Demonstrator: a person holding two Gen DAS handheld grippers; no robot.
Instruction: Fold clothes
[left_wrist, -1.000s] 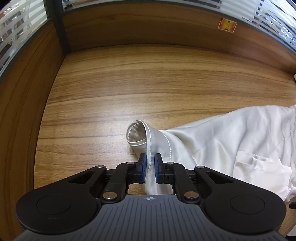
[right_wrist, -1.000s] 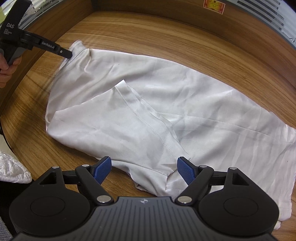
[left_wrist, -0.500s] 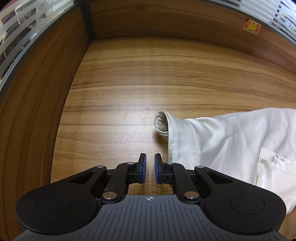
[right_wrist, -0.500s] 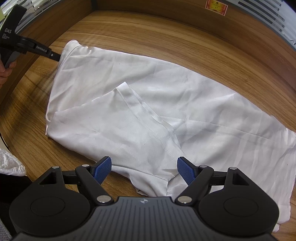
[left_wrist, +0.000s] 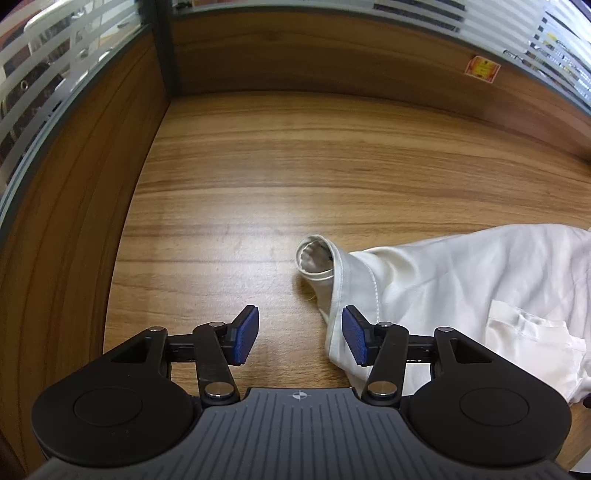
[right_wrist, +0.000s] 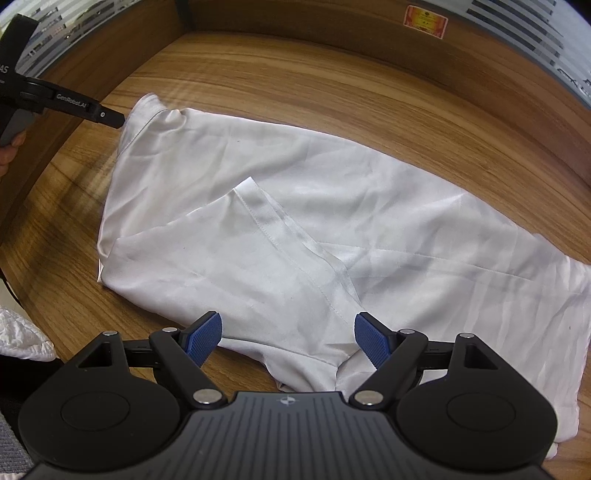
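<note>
A white shirt (right_wrist: 369, 229) lies spread on the wooden desk (right_wrist: 295, 85), with one flap (right_wrist: 229, 266) folded over its near left part. My right gripper (right_wrist: 288, 338) hovers open over the shirt's near edge, nothing between its blue pads. In the left wrist view the sleeve cuff (left_wrist: 314, 254) lies rolled on the desk (left_wrist: 295, 166), and a chest pocket (left_wrist: 528, 325) shows at the right. My left gripper (left_wrist: 300, 339) is open and empty; the sleeve's hem lies just inside its right pad (left_wrist: 356, 339). In the right wrist view its tip (right_wrist: 107, 116) sits by the shirt's far left corner.
Wooden partition walls (left_wrist: 74, 221) with striped glass above close the desk on the left and at the back. A red and yellow sticker (right_wrist: 424, 20) is on the back wall. A white quilted cloth (right_wrist: 22, 339) lies past the desk's near left edge. A hand (right_wrist: 9, 151) holds the left gripper.
My left gripper let go of the sleeve, drew back to its left, and its jaws have now opened wide. The sleeve has settled on the desk. The right gripper stayed open, almost still.
</note>
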